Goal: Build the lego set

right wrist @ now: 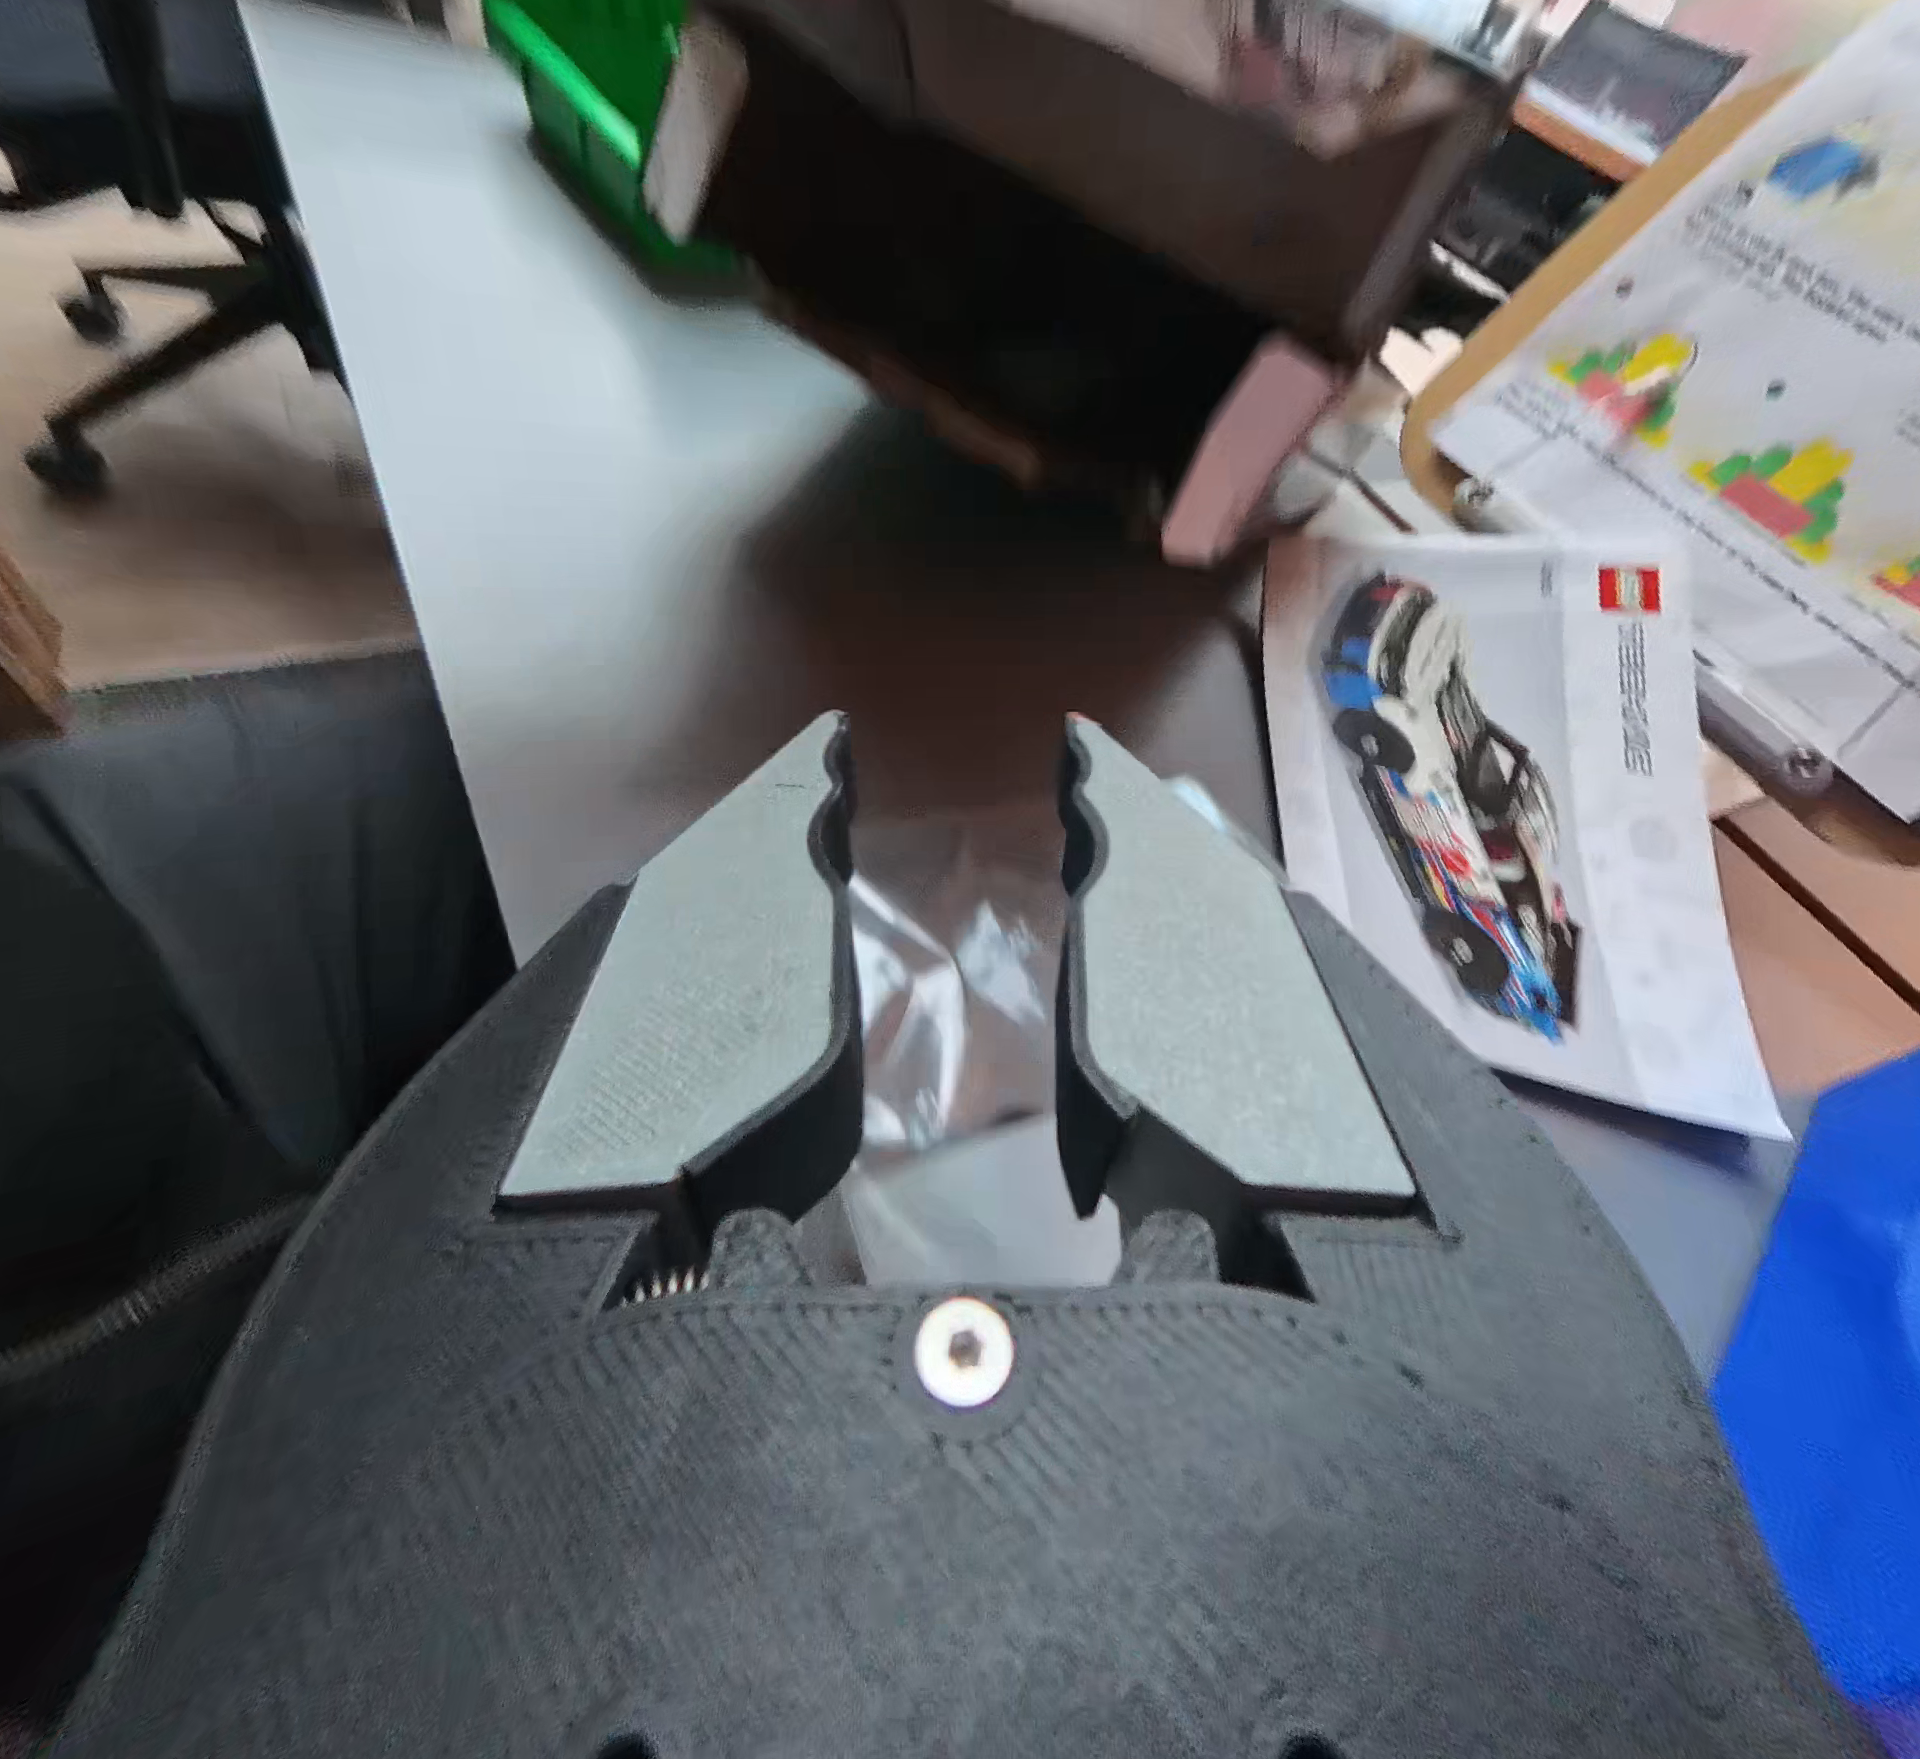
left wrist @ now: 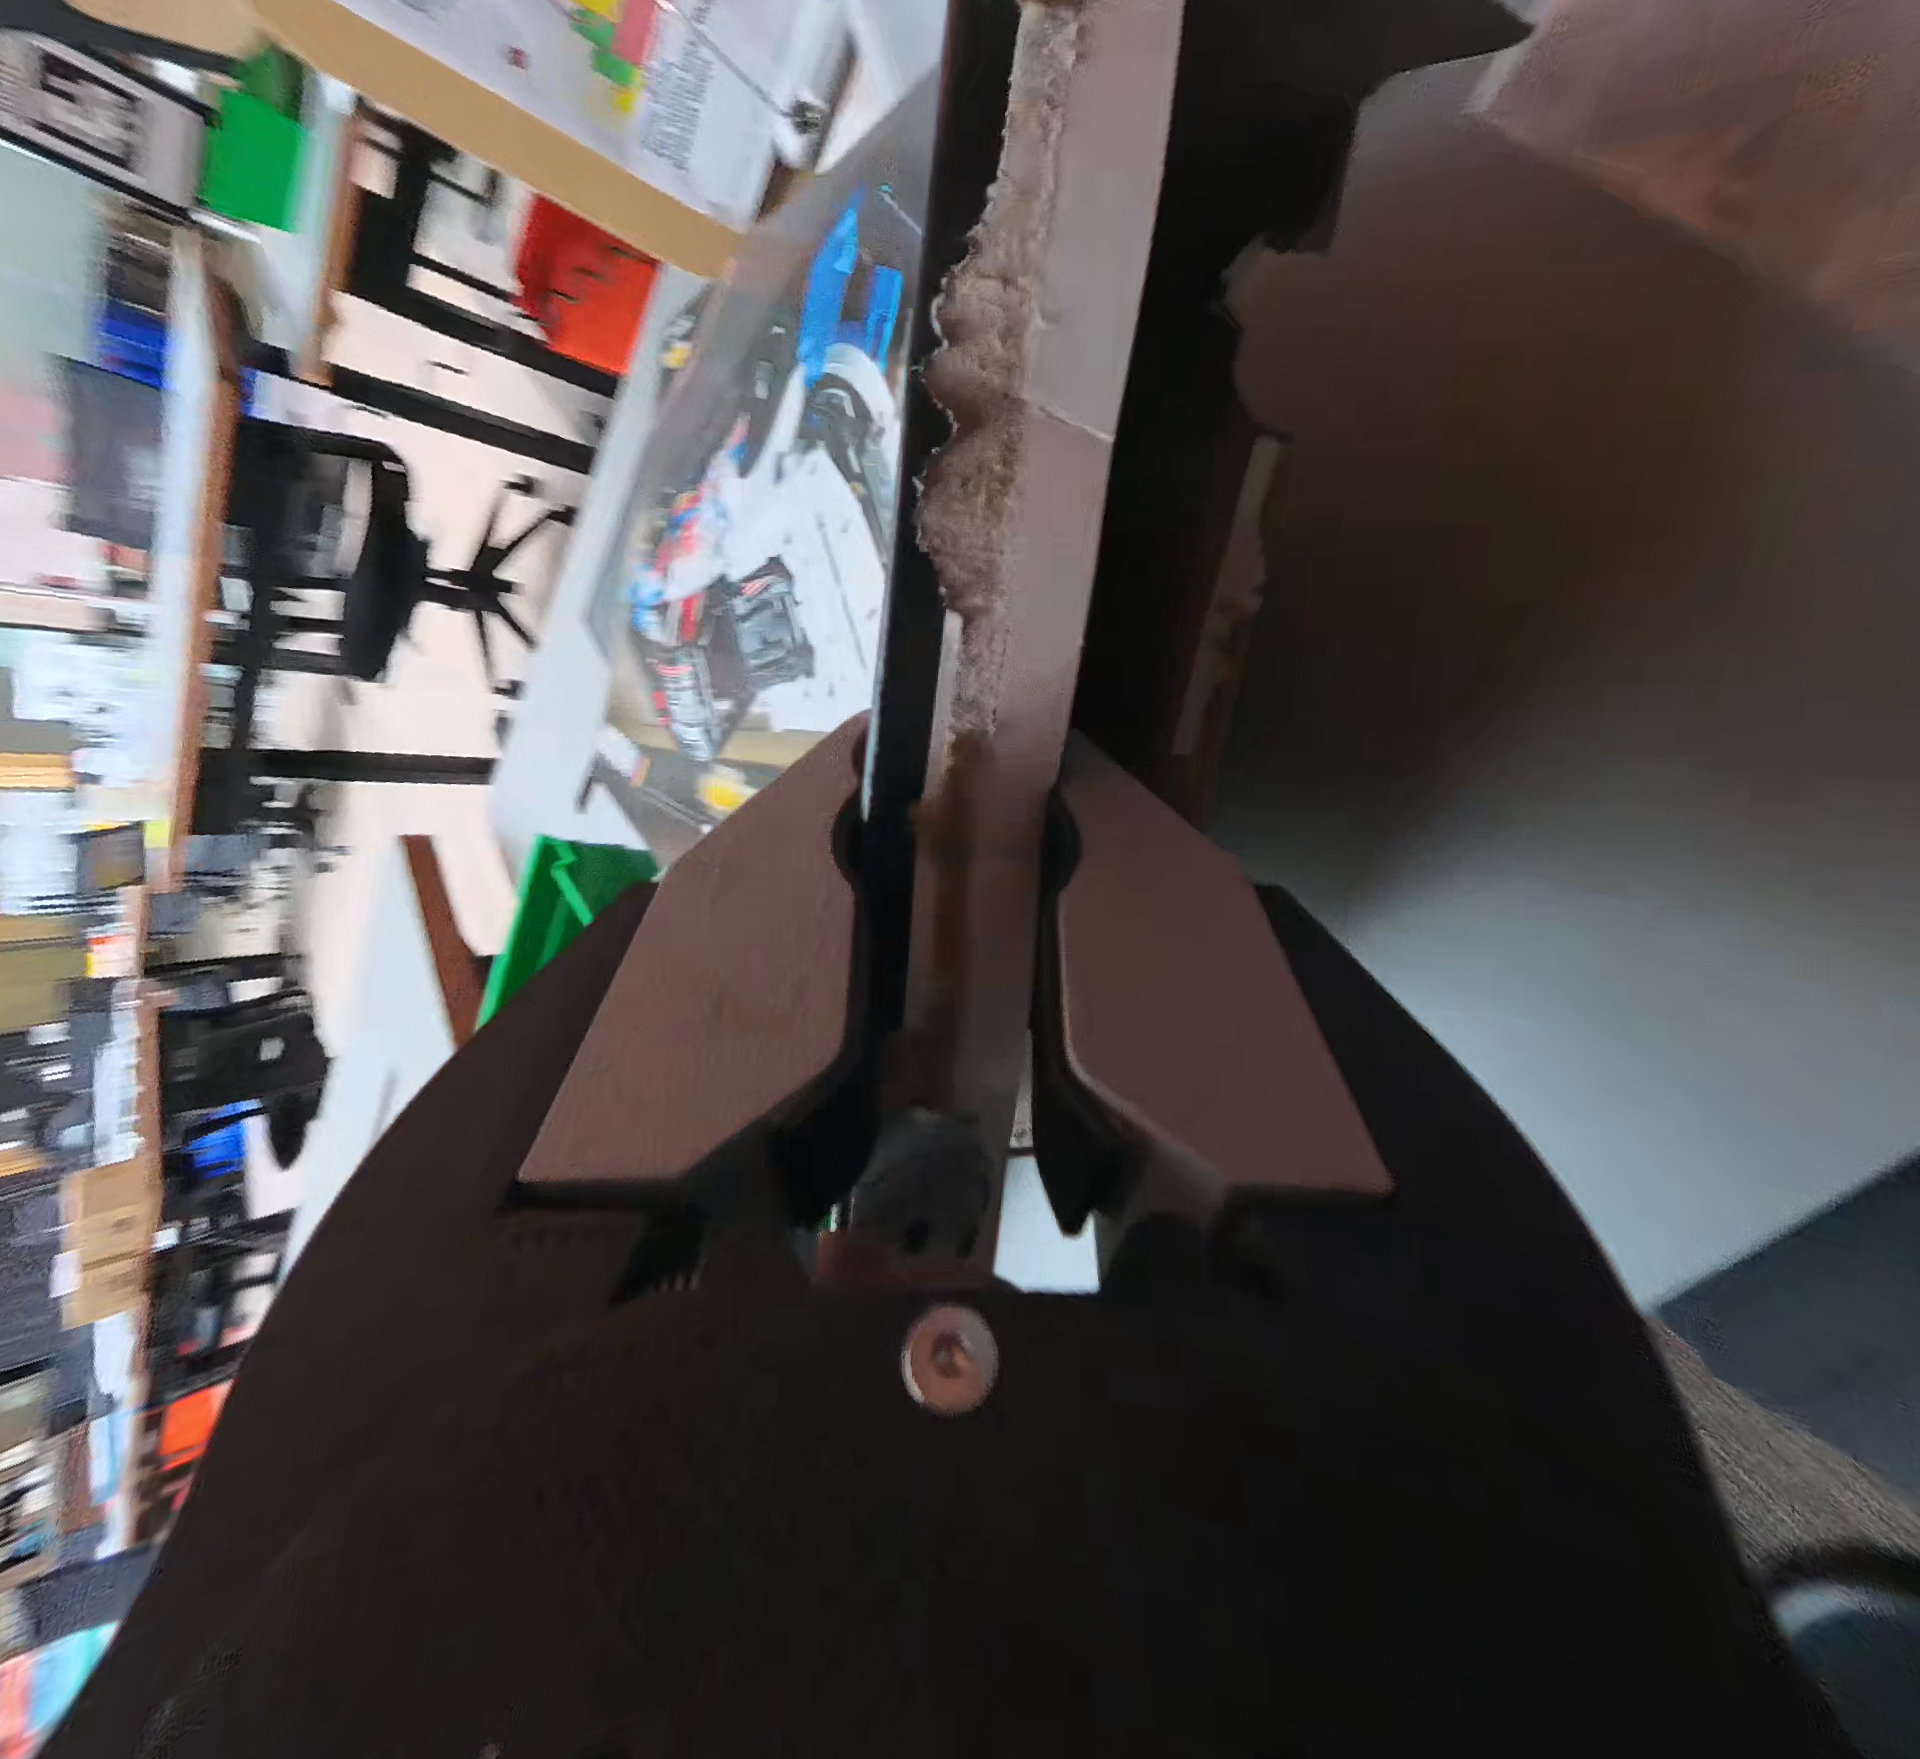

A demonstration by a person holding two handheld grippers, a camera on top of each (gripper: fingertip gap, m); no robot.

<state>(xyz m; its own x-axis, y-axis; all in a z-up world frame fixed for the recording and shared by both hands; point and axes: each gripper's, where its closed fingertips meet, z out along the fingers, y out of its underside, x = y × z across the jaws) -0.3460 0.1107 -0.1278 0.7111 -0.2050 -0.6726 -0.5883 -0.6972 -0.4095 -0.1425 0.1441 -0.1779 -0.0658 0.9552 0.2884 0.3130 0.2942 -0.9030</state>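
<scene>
Office clutter in the background: rolling chairs, green bins, all motion-blurred. Desk [right wrist: 520, 338], pale grey top, dark mat over the near part.

Item: Lego box [right wrist: 1039, 130], cardboard, opened. I hold it in the air, tilted, its open mouth facing down toward the right gripper. In the left wrist view its torn flap edge [left wrist: 977, 421] runs straight up from my jaws.

Item: left gripper [left wrist: 956, 816], jaws pinching the box wall, rolled well over so the room reads sideways.

Item: right gripper [right wrist: 956, 774], jaws spread and holding nothing, low over the desk and pointing forward beneath the box.

Item: clear plastic bag [right wrist: 956, 992], crumpled, on the mat between and below the right jaws; contents too blurred to tell.

Item: instruction booklet [right wrist: 1507, 826], race car on the cover, flat on the desk to the right; printed sheets on a clipboard [right wrist: 1714, 338] beyond it.

Risks, as I judge them: the pinch is on thin, already torn card, so the flap could rip or slip and drop the box; anything left inside may spill out uncontrolled and scatter off the desk.
</scene>
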